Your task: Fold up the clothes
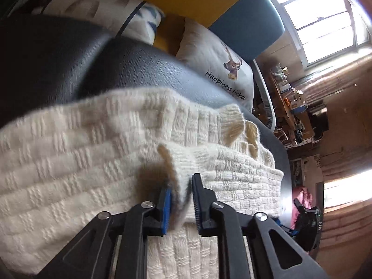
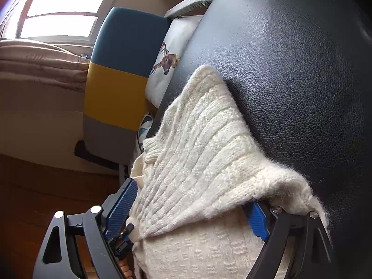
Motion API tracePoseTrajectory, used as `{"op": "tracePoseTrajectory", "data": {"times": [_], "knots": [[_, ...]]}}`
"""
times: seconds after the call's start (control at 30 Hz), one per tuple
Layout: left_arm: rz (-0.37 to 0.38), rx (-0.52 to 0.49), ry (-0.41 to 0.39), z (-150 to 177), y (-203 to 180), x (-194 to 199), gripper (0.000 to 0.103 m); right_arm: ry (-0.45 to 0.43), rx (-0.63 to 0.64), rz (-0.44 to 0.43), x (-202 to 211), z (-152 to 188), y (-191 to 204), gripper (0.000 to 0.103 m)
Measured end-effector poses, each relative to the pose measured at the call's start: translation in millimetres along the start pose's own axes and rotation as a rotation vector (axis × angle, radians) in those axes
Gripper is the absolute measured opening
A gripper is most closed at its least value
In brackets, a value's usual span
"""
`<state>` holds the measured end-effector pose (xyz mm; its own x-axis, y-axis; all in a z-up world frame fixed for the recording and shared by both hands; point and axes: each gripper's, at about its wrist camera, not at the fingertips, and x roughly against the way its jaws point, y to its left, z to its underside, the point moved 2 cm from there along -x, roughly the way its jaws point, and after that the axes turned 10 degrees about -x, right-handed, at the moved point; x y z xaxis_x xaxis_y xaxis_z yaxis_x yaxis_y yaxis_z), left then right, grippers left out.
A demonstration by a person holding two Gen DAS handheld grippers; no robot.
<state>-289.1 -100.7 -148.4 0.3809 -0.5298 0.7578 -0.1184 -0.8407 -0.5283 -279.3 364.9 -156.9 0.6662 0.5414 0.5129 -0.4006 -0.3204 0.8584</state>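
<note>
Jaws nearly shut, the left gripper (image 1: 181,200) pinches a bunched ribbed edge, probably a cuff, of the cream knit sweater (image 1: 97,153), a fold of wool rising between its blue pads. Across the garment the right gripper (image 2: 188,211) stands wide, its jaws straddling a doubled-over panel of the same sweater (image 2: 197,162); whether its pads press the knit or merely flank it is hard to judge from this angle. The sweater lies partly folded on the black leather surface (image 2: 290,69), one edge close to that surface's rim. Beyond it sit a white deer-print cushion (image 1: 220,62) and a blue-and-yellow chair back (image 2: 121,65), with bright windows (image 1: 325,18) at the rear. The risk from here: fuzzy wool could snag on the ridged pads as the left grip lets go, dragging the fold open, or the loose layer between the right jaws could slide toward the rim and spill off.
</note>
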Motion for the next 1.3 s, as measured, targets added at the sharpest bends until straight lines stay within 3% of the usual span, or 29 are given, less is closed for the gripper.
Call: {"op": "tracePoseTrajectory", "data": {"times": [0.07,0.2,0.3,0.43,0.57,0.73,0.87,1.0,1.1,1.2,1.3], "knots": [[-0.058,-0.032,-0.002,-6.1,-3.8,4.4,0.008,0.003,0.005,0.007,3.8,-0.1,-2.1,0.087],[-0.189,-0.067,0.07,-2.1,2.2,-8.7,0.009,0.003,0.009,0.015,13.4,-0.4,-10.4,0.085],[-0.183,-0.02,0.038,0.8,5.1,5.0,0.011,0.031,0.011,0.011,19.1,-1.5,-12.8,0.084],[-0.259,-0.08,-0.079,4.3,-7.2,39.5,0.011,0.063,0.091,0.053,40.1,2.6,-5.5,0.084],[-0.237,-0.198,-0.135,3.2,-36.0,46.7,0.015,-0.022,0.352,0.166,63.1,14.6,21.6,0.084],[-0.247,-0.28,-0.084,-4.6,-64.5,6.3,0.015,-0.028,0.602,0.259,26.0,23.3,61.1,0.075],[-0.28,-0.265,-0.055,-0.1,-57.3,-15.4,0.015,-0.024,0.615,0.302,-17.8,-0.5,72.6,0.074],[-0.269,-0.25,-0.057,16.1,-39.5,-29.5,0.016,-0.036,0.533,0.378,-48.1,-38.0,59.5,0.074],[-0.265,-0.247,-0.061,18.0,-39.2,-28.7,0.016,-0.051,0.534,0.39,-51.5,-49.5,49.6,0.057],[-0.281,-0.269,-0.055,9.9,-53.8,-24.9,0.015,-0.056,0.542,0.369,-44.7,-51.6,46.8,0.057],[-0.162,-0.36,-0.093,2.6,-95.2,-16.3,0.018,-0.032,0.514,0.33,-26.8,-44.1,49.2,0.057]]}}
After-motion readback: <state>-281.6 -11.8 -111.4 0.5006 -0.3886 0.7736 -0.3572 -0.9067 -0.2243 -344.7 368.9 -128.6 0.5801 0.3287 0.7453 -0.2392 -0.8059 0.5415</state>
